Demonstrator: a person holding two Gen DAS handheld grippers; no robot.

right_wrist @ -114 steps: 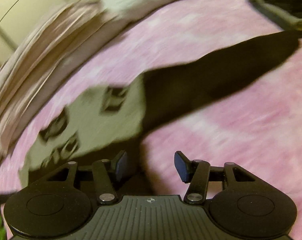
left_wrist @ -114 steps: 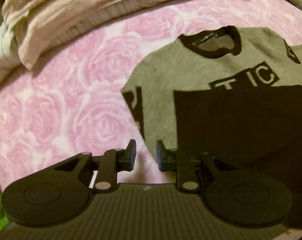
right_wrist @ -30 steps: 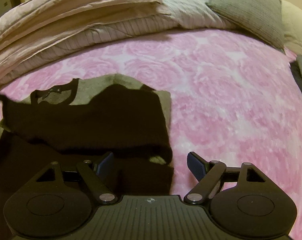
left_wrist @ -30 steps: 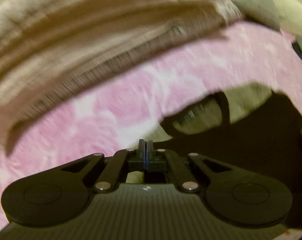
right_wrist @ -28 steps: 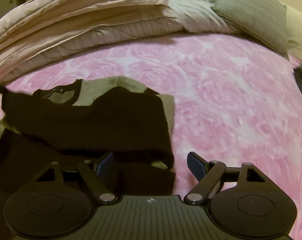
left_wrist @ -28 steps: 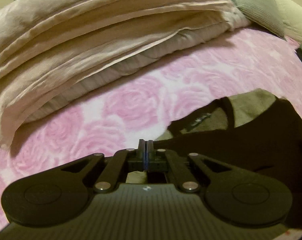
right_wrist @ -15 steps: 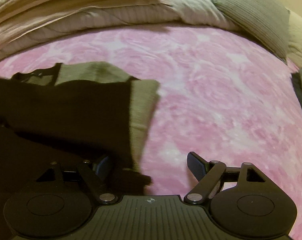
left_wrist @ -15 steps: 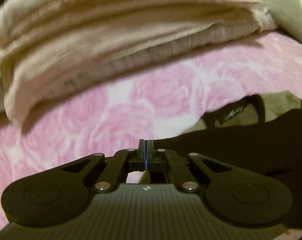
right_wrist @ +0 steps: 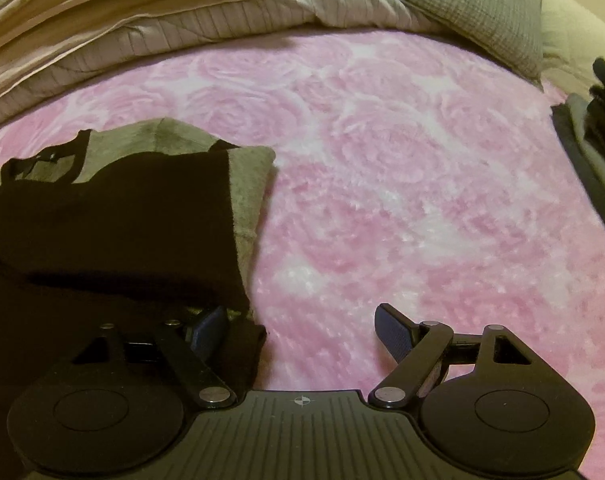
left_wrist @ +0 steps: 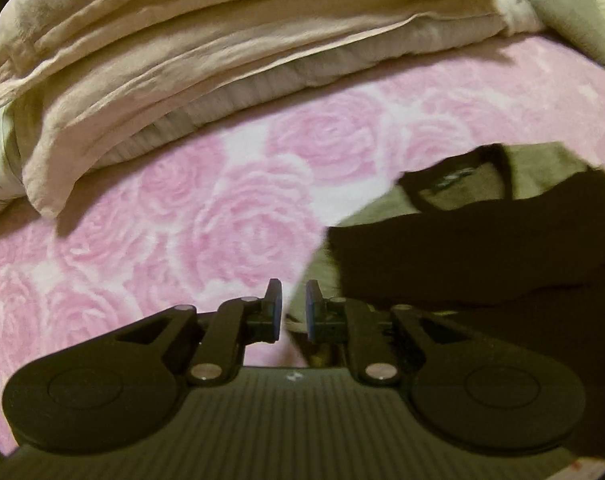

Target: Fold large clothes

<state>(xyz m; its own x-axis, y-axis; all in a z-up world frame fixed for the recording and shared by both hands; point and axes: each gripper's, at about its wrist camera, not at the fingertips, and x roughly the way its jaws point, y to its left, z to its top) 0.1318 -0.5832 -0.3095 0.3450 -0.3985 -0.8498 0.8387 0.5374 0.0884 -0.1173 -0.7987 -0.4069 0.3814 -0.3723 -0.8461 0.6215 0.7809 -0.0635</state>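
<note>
Half a second ago the left gripper (left_wrist: 289, 306) had its jaws pressed together at the sweater's edge; they have just been opening and now stand a narrow gap apart, pads clear of the cloth. The sweater (left_wrist: 482, 240), grey with a black collar and a black body, has dropped onto the pink rose-patterned bed cover (left_wrist: 222, 220); its grey left edge runs up through the gap between the left jaws, and most of the garment lies to their right. A black sleeve or folded panel lies across the chest below the collar (left_wrist: 454, 188). Compared with a second ago, the sweater's side edges look straighter and the garment lies flatter.

The right gripper (right_wrist: 302, 330) is as before, jaws spread wide. In its view the sweater's (right_wrist: 114, 216) lower right corner lies around the left finger (right_wrist: 210, 330), which sits over black fabric; the right finger (right_wrist: 394, 332) is over bare cover, with nothing pinched between them.

Folded beige bedding (left_wrist: 222, 40) is stacked at the far side of the bed, with a grey pillow (right_wrist: 474, 12) beside it. A pile of dark clothes (right_wrist: 598, 152) lies at the right edge.
</note>
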